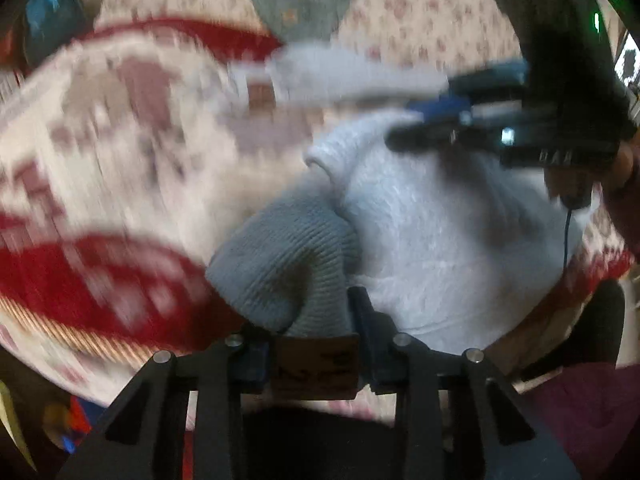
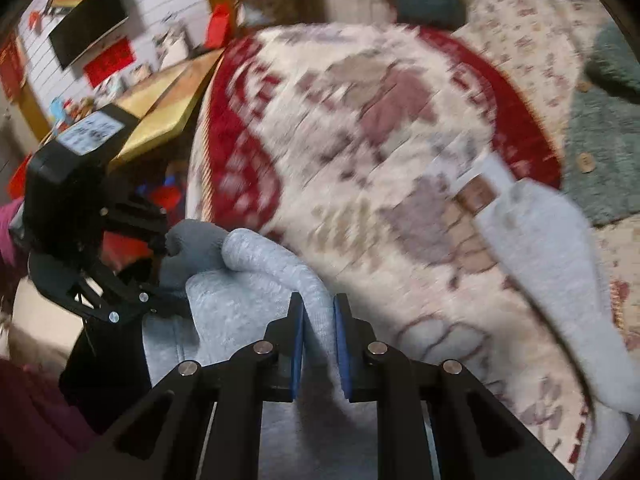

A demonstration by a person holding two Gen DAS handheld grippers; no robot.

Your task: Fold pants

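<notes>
Light grey fleece pants [image 1: 432, 236] hang lifted over a red-and-cream patterned blanket [image 1: 120, 152]. My left gripper [image 1: 316, 320] is shut on the pants' darker grey ribbed cuff [image 1: 284, 264]. My right gripper [image 2: 319, 320] is shut on a fold of the pants [image 2: 256, 296] between its blue pads. In the left wrist view the right gripper [image 1: 424, 128] shows at upper right, on the pants' far edge. In the right wrist view the left gripper [image 2: 160, 248] shows at left, holding the cuff [image 2: 192, 252]. The other leg [image 2: 552, 280] trails across the blanket [image 2: 360, 140].
A teal knitted garment with buttons [image 2: 600, 148] lies at the blanket's far side on a floral sheet [image 2: 532, 40]. A wooden table [image 2: 164, 100] and a wall television [image 2: 88, 24] stand beyond the bed's left edge. A maroon sleeve [image 1: 580, 412] shows at lower right.
</notes>
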